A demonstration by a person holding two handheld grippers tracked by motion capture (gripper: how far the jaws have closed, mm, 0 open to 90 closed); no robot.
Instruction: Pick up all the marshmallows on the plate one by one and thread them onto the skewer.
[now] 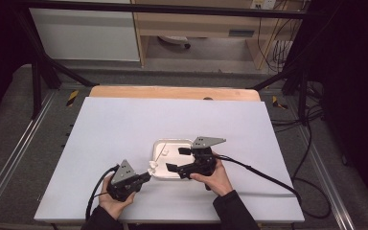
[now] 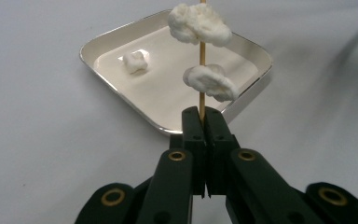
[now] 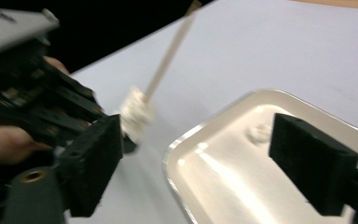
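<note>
My left gripper [image 2: 204,116] is shut on the lower end of a thin wooden skewer [image 2: 202,100] that stands upright. Two soft white lumps are threaded on it, one high [image 2: 199,24] and one lower [image 2: 209,81]. In the high view this gripper [image 1: 148,176] holds the skewer's lumps [image 1: 152,166] at the left edge of a shallow white tray [image 1: 159,142]. A third white lump [image 2: 135,61] lies loose in the tray. My right gripper [image 1: 176,159] hovers over the tray's near side, open, with nothing between its jaws [image 3: 198,128]. It looks toward the skewer [image 3: 168,56] and a lump [image 3: 136,114].
The tray [image 3: 177,144] sits near the middle of a white board [image 1: 124,124] laid on a wooden table. Black cables [image 1: 263,175] trail from both grippers toward the near edge. A dark frame and grey floor surround the table.
</note>
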